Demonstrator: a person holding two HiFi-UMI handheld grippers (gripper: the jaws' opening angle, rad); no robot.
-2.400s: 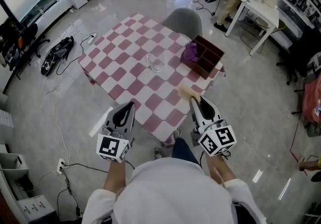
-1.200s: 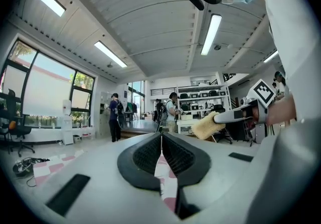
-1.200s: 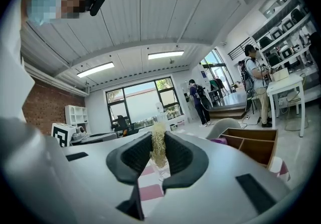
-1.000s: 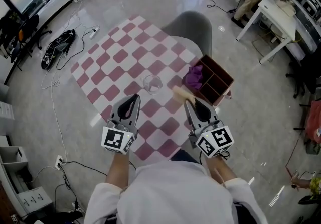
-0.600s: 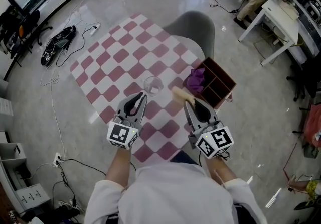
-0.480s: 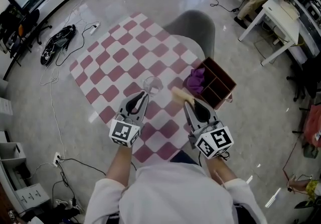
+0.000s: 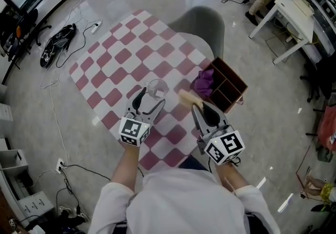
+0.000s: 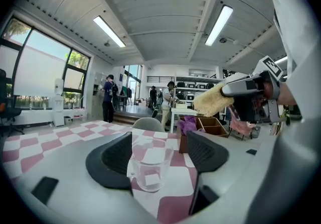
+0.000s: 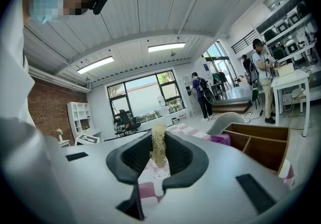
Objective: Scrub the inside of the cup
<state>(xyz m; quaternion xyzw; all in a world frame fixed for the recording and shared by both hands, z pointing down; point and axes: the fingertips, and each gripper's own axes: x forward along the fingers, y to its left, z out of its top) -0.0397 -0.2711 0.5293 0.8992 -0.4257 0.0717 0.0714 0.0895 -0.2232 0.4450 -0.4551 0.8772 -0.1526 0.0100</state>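
Left tongs (image 8: 160, 143), just opened, around cup (image 8: 149, 168)

Clear glass cup (image 7: 157, 89), empty, upright on the pink-and-white checked table (image 7: 119, 61), toward its near edge, between the jaws of the left gripper (image 7: 151, 98), which have just been opening. Pale yellow fibrous scrubber (image 7: 188, 96) clamped in the right gripper (image 7: 198, 109), just right of the cup.

1. Cup (image 7: 157, 89): clear, smooth, glossy; glass or plastic, cannot tell.
2. Scrub pad (image 7: 188, 97): pale yellow, coarse, fibrous.
3. Table cover (image 7: 121, 60): checked, matt.
4. Compartment box (image 7: 231, 73): brown wood, matt.
5. Floor (image 7: 273, 123): smooth, glossy.
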